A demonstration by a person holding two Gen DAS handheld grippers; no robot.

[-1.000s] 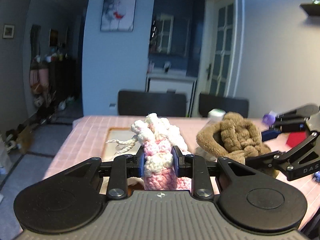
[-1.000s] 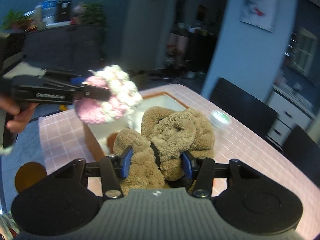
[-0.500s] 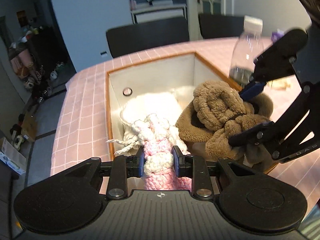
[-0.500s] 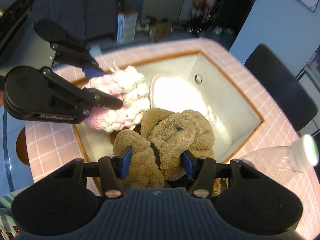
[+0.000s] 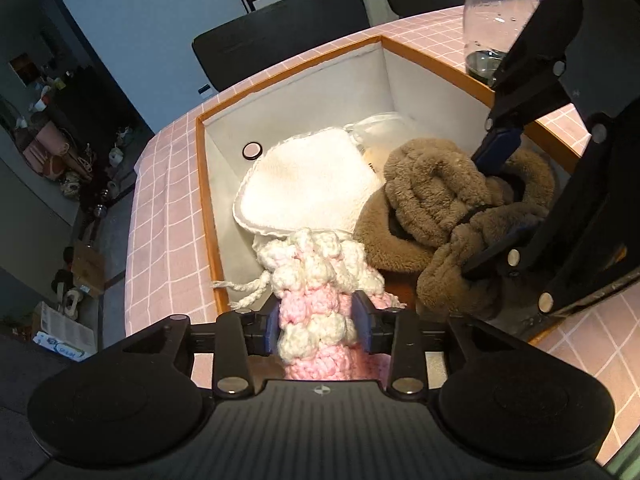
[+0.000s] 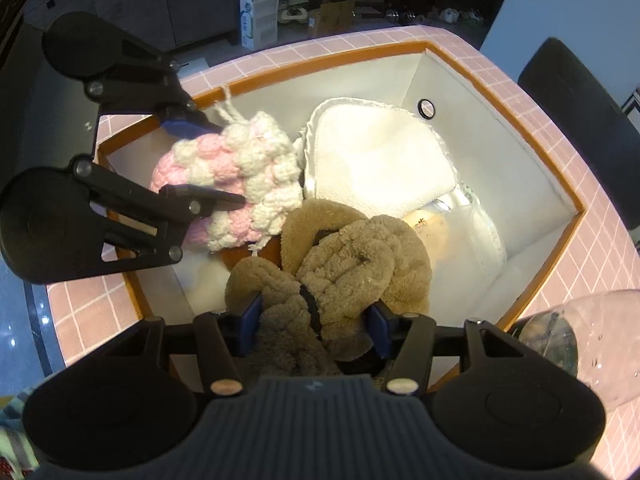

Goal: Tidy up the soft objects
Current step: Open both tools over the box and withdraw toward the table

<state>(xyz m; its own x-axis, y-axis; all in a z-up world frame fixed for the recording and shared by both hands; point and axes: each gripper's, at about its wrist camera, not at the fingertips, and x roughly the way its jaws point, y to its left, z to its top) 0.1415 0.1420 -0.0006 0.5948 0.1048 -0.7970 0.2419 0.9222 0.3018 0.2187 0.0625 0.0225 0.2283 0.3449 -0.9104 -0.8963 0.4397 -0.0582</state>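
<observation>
My left gripper (image 5: 317, 322) is shut on a pink and white crocheted piece (image 5: 316, 280), held over the near left corner of an orange-rimmed white box (image 5: 208, 200). It also shows in the right wrist view (image 6: 232, 180), with the left gripper (image 6: 208, 164) around it. My right gripper (image 6: 314, 326) is shut on a fluffy brown slipper (image 6: 344, 272), low over the box's near right part; it shows in the left wrist view (image 5: 440, 196) too. A white folded cloth (image 5: 308, 188) lies in the box.
The box sits on a pink checked table (image 5: 160, 208). A clear plastic bottle (image 5: 496, 12) stands just beyond the box's right rim and shows in the right wrist view (image 6: 592, 344). Dark chairs (image 5: 280, 28) stand behind the table. A clear plastic bag (image 6: 476, 228) lies by the cloth.
Both grippers have tilted down and lowered with their loads from above the table into the box opening. The crocheted piece and the slipper now hang just over the box floor.
</observation>
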